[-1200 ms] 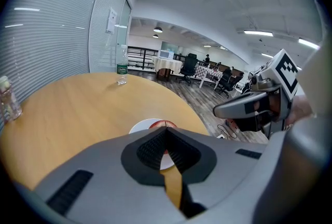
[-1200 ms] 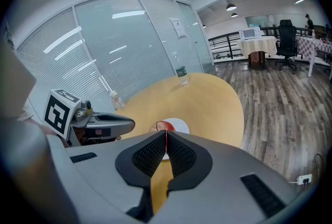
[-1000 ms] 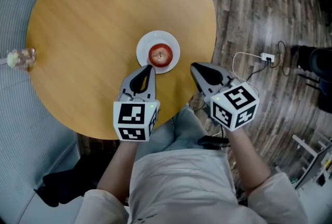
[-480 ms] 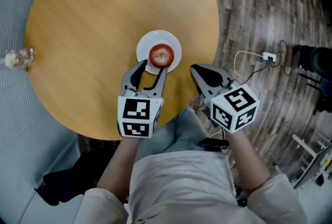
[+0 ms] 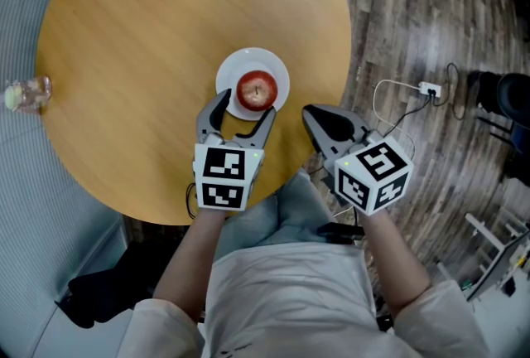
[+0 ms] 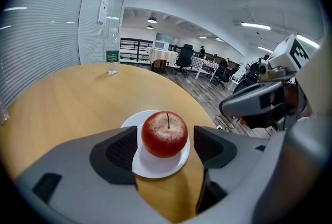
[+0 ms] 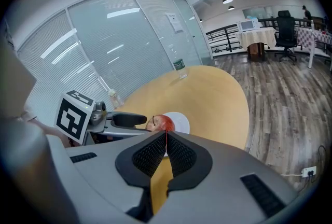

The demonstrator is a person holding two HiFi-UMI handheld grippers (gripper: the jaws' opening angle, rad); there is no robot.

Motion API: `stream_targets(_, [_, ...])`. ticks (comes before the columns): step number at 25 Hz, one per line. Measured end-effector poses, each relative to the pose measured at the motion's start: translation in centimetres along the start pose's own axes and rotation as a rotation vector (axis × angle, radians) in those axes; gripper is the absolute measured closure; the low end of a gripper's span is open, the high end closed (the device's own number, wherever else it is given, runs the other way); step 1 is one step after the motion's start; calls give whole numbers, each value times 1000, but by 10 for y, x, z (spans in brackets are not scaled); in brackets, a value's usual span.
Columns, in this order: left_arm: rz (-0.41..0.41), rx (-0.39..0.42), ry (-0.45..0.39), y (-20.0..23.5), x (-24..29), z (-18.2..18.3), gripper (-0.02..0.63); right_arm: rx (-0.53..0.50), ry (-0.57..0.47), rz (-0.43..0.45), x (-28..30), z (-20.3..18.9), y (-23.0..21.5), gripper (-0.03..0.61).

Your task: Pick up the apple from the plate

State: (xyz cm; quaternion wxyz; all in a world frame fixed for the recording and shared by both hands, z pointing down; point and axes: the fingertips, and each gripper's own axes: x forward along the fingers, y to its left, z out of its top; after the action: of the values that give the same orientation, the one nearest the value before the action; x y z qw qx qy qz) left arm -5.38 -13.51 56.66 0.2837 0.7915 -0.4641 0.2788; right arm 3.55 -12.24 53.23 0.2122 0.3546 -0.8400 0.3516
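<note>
A red apple (image 5: 257, 89) (image 6: 165, 134) sits upright on a small white plate (image 5: 228, 73) (image 6: 155, 166) near the front edge of the round wooden table (image 5: 141, 33). My left gripper (image 5: 243, 111) (image 6: 167, 146) is at the plate's near rim, its jaws opening wide. The apple lies between its two dark pads (image 6: 120, 150), and neither pad touches it. My right gripper (image 5: 310, 113) (image 7: 166, 141) is shut and empty, to the right of the plate at the table's edge. Over its jaws I see the apple (image 7: 165, 123).
A water bottle (image 6: 111, 55) (image 7: 179, 66) stands at the table's far edge. A small clear container (image 5: 25, 93) sits at the left edge. On the wooden floor to the right lie a power strip and cable (image 5: 426, 90). Blinds and a glass wall flank the left.
The left gripper's jaws went from shut to wide apart, and it moved forward and down until its fingertips flank the apple. The right gripper stayed where it was.
</note>
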Motion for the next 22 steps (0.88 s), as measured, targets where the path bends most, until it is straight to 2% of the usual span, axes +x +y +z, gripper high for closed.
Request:
stream_targets(8, [-7, 8, 40, 1, 16, -8, 210, 11, 9, 1, 1, -3, -1, 548])
stream_targets(22, [-7, 38, 47, 6, 32, -10, 206, 30, 25, -11, 3, -10, -6, 548])
